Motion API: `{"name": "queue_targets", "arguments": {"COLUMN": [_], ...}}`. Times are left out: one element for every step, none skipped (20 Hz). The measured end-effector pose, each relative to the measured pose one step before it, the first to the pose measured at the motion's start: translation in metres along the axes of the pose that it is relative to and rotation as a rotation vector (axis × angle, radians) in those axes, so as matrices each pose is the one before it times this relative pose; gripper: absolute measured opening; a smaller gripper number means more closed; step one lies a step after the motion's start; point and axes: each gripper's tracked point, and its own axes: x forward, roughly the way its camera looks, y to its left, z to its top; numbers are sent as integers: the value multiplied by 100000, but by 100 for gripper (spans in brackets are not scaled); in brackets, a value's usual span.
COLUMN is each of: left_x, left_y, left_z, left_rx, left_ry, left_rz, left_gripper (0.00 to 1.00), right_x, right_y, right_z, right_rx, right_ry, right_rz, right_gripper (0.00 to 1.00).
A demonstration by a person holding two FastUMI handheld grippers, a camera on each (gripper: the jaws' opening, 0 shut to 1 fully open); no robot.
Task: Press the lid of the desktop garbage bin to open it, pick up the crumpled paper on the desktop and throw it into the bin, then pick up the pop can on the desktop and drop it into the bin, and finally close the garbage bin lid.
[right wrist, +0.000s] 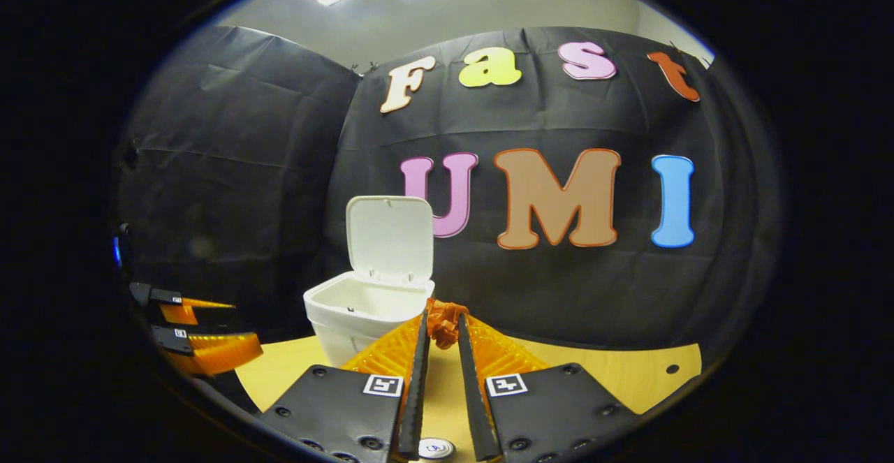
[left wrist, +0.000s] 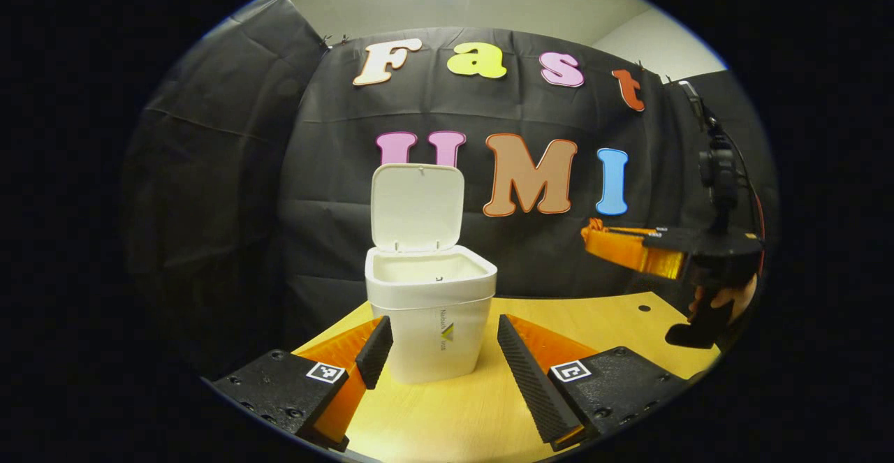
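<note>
The white desktop bin [left wrist: 429, 323] stands on the wooden table [left wrist: 614, 323] with its lid [left wrist: 417, 206] swung upright and the inside bare. My left gripper [left wrist: 443, 330] is open, low over the table, its fingers flanking the bin's front without touching it. My right gripper [right wrist: 442, 320] is shut on a small orange crumpled paper [right wrist: 444, 330] and is raised to the right of the bin [right wrist: 363, 309]. In the left gripper view the right gripper [left wrist: 595, 232] hangs at bin-rim height, apart from the bin. A small round pale object [right wrist: 434, 447], possibly the can's top, lies under the right gripper.
A hand [left wrist: 726, 299] holds the right gripper's handle at the far right. The left gripper [right wrist: 195, 341] appears at the left edge of the right gripper view. The table has a small dark hole [left wrist: 644, 307] near its back right. Black cloth walls close off the back and left.
</note>
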Motion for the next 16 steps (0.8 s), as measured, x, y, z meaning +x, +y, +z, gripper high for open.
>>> {"name": "queue_targets", "arguments": {"left_x": [23, 143, -53, -26, 103, 91, 97, 100, 93, 112, 59, 57, 71, 43, 41, 116], "left_y": [575, 597, 577, 624, 573, 616, 623, 541, 591, 550, 451, 462, 447, 328, 350, 212], "left_z": [-88, -20, -269, -126, -105, -40, -169, -66, -208, -125, -254, -175, -125, -113, -148, 24], "left_rx": [-381, -191, -177, -184, -26, 62, 43, 78, 31, -77, -141, -63, -69, -109, -123, -28], "left_ry": [189, 260, 198, 242, 267, 253, 222, 372, 350, 349, 448, 436, 365, 318, 168, 224], "left_rz": [391, 449, 344, 208, 240, 408, 125, 222, 327, 224, 243, 228, 366, 207, 188, 105], "left_gripper": [91, 91, 91, 91, 91, 91, 91, 91, 92, 91, 91, 91, 91, 91, 91, 91], "right_x": [1158, 1194, 1161, 1153, 1194, 1160, 1166, 1230, 1215, 1249, 1178, 917, 865, 469, 539, 230], "right_y": [982, 901, 746, 703, 729, 688, 439, 432, 364, 242, 166, 356, 237, 259, 195, 138], "right_z": [338, 168, 65, 4, 4, -95, -61, -104, -156, -308, -263, -540, -164, -506, -305, -394], "right_rx": [-609, -259, 33, 119, 318, -100, -508, -276, -82, -122, -270, -5, 255, -81, -297, -378], "right_ry": [-42, 170, 410, 364, 495, 555, 681, 927, 883, 1083, 1579, 1476, 737, 1081, 667, 468], "right_rz": [1684, 1455, 951, 709, 868, 512, 135, 155, 302, 82, -364, -98, -163, -235, -202, -638], "right_gripper": [31, 31, 31, 29, 31, 29, 31, 31, 31, 31, 31, 31, 31, 31, 32, 30]}}
